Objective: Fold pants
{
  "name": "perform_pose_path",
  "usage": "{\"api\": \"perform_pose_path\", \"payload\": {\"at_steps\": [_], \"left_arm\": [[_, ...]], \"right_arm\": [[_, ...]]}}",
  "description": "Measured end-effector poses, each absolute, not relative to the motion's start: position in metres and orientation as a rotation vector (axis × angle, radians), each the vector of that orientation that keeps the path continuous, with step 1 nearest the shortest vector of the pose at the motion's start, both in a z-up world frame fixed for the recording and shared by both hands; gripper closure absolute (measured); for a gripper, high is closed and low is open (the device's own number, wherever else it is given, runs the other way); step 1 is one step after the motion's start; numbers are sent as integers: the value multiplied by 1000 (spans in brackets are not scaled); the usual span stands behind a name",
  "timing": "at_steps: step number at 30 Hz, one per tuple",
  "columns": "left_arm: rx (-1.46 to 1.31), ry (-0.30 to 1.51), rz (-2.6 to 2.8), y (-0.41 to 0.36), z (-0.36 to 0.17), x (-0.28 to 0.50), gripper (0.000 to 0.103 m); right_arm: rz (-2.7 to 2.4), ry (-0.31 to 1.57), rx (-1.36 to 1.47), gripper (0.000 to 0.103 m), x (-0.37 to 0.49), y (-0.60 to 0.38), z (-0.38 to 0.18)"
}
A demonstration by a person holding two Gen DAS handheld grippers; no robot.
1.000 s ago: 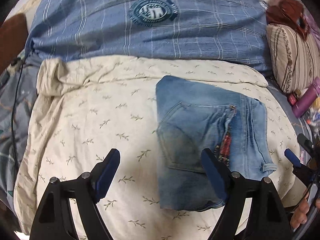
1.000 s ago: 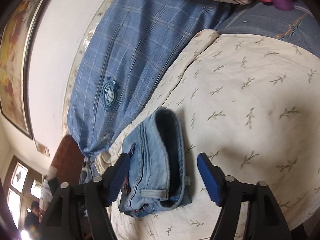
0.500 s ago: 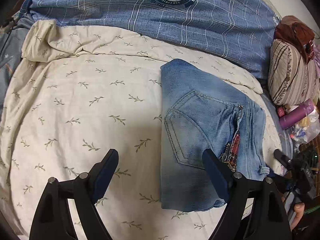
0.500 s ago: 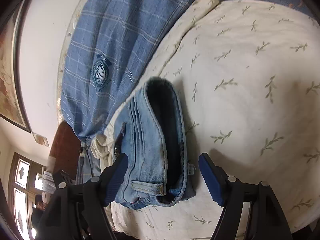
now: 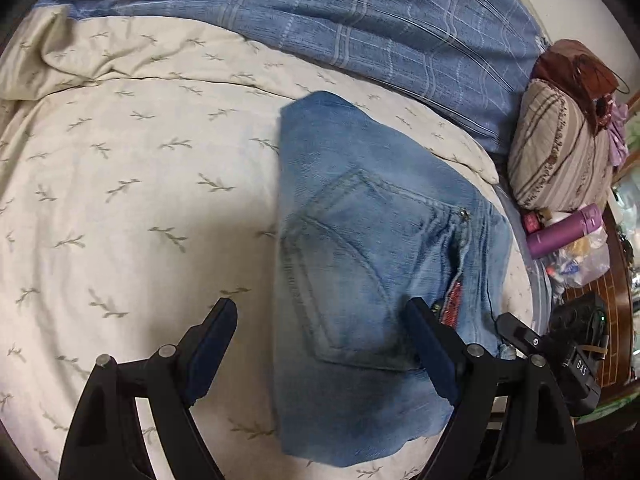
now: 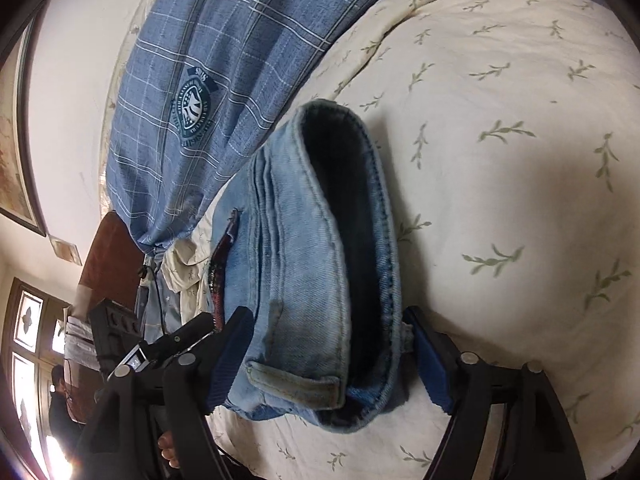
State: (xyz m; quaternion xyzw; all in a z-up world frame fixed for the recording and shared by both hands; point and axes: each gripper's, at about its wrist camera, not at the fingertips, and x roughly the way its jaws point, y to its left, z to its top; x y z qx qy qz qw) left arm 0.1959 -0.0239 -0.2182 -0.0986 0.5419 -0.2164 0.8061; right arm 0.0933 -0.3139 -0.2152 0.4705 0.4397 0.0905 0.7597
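left wrist view — folded jeans (image 5: 372, 264) on cream leaf-print bedspread (image 5: 132, 208), pocket side up.
left gripper (image 5: 320, 354) spread wide, holding nothing, above the bundle's near edge; right gripper (image 6: 332, 360) likewise wide, its fingers straddling the waistband end — likely placed to square or press the stack. plaid blue blanket (image 5: 380, 28) lies beyond.

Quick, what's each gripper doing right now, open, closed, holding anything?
Left gripper: open, holding nothing, over the folded jeans.
Right gripper: open, jaws either side of the jeans' waistband, not clamped.
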Motion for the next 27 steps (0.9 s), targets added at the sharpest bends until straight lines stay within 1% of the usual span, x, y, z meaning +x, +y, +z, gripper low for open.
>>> {"api": "perform_pose_path", "payload": {"at_steps": [13, 18, 20, 21, 23, 25, 27], "left_arm": [[-242, 1172, -526, -32, -232, 209, 16], [-243, 1170, -505, -39, -231, 210, 15], [-252, 1151, -504, -40, -226, 207, 16], [-249, 1137, -502, -41, -223, 205, 19], [-229, 1118, -509, -44, -219, 202, 21], [-188, 1117, -498, -49, -219, 201, 24], [-186, 1114, -485, -50, -220, 201, 24]], "right_arm": [[219, 947, 1022, 20, 112, -291, -213], [256, 904, 1029, 20, 111, -291, -206], [289, 858, 1003, 20, 109, -288, -197], [300, 843, 990, 20, 109, -287, -193], [293, 855, 970, 20, 110, -285, -193], [248, 917, 970, 23, 113, -285, -205], [230, 948, 1022, 29, 113, -290, -216]]}}
